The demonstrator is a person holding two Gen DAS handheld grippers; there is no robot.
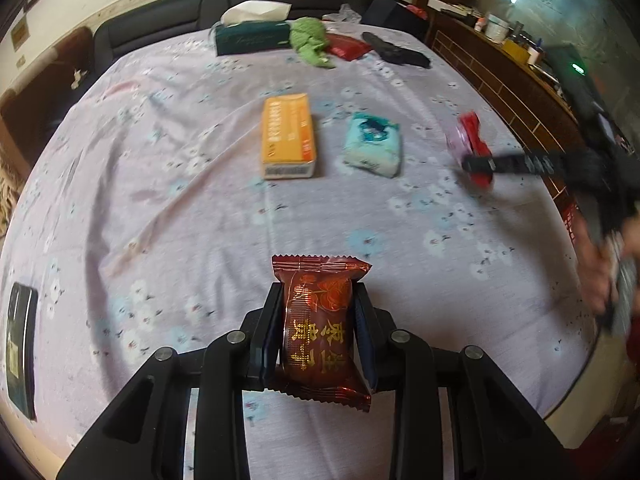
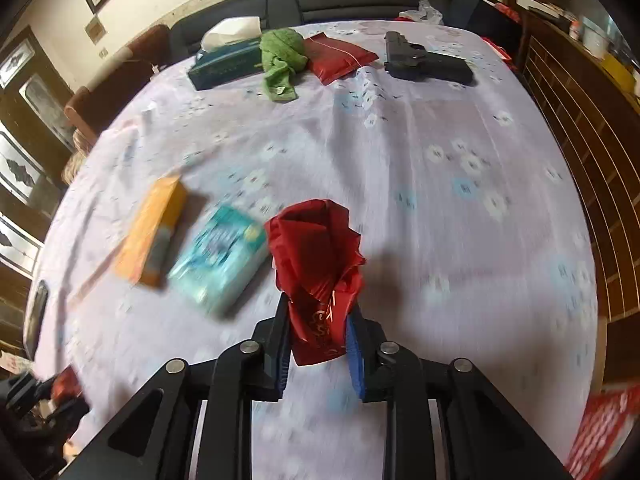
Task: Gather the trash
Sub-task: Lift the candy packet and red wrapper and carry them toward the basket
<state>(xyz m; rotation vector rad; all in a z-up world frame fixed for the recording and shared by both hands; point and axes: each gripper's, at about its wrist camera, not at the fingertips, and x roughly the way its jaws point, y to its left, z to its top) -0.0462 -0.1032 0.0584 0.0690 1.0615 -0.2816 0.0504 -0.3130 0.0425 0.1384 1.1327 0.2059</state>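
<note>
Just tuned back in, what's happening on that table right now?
A person is clearing trash off the cloth-covered table with two tools. The left hand-held gripper is shut on a dark red snack packet. The right hand-held gripper is clamped on a crumpled red wrapper. An orange box, a teal tissue pack, a tissue box and a green cloth lie on the table.

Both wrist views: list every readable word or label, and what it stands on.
Dark red foil snack packet: gold Chinese characters, upside down, not legible.
Orange cardboard box: print too blurred.
Crumpled red wrapper: white lettering creased, unreadable.
Dark green tissue box: gold script too small.
</note>
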